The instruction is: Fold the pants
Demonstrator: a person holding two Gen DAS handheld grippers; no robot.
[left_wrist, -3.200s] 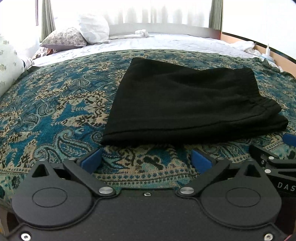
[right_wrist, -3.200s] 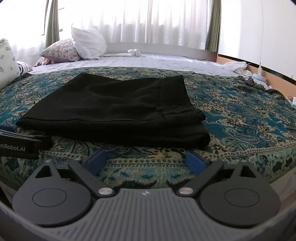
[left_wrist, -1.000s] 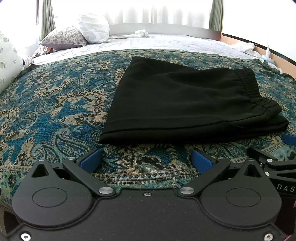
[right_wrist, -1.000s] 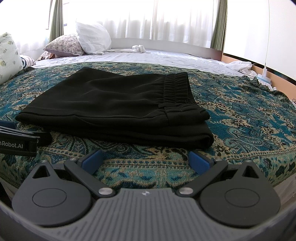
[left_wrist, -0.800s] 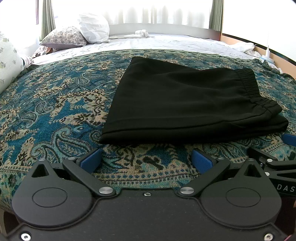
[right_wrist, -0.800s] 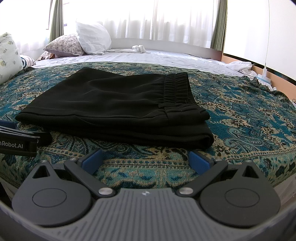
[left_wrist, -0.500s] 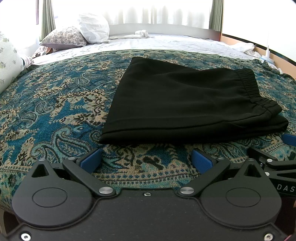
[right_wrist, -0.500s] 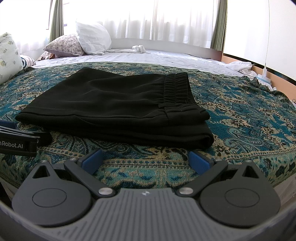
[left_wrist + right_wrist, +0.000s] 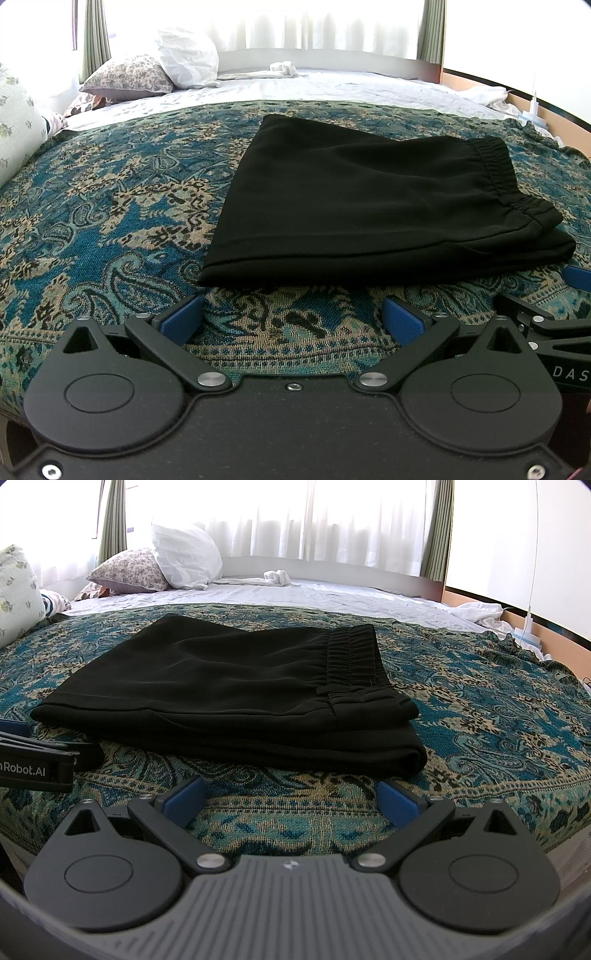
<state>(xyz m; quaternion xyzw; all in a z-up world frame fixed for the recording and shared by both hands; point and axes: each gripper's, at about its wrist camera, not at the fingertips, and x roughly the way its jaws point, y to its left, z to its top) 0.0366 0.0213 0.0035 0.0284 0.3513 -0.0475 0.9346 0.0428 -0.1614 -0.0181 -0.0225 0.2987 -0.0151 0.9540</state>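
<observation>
Left wrist: pants [image 9: 369, 206] beyond tongs [image 9: 293, 321]

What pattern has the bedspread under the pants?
Teal and beige paisley bedspread; clearest in left wrist view.

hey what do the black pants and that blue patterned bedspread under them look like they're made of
Black pants: seemingly a smooth, matte knit or polyester-type fabric. It drapes softly, shows a faint sheen, and has a gathered elastic waistband.

Patterned bedspread: looks like a woven jacquard or tapestry cloth, probably cotton. The teal, tan and black paisley seems woven in, with coarse visible threads near the edge. The exact fibre can't be told for either.
</observation>
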